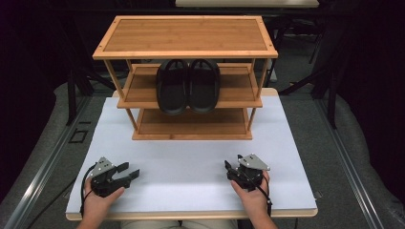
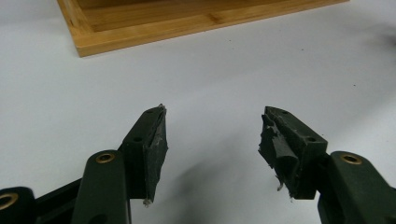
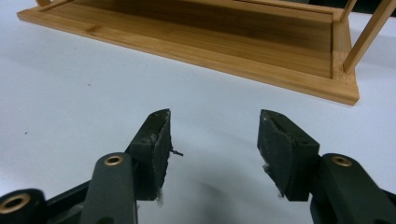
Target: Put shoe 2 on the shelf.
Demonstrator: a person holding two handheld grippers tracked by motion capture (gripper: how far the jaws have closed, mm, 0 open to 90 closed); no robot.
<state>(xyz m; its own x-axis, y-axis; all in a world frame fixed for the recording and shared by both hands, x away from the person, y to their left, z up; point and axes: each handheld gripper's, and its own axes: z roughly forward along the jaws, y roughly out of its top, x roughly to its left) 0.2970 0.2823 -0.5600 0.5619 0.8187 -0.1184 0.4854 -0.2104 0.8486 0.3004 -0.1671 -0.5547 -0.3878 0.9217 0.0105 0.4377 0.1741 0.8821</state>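
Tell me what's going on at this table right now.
A person sits at a white table holding a left gripper and a right gripper, both open and empty, low near the front edge. Farther back stands a wooden shoe rack with a pair of black slippers on its middle shelf. Nothing is being touched.

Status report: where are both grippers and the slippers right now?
Left gripper and right gripper open, empty, low over the table. Black slippers paired on rack middle shelf. Path clear.
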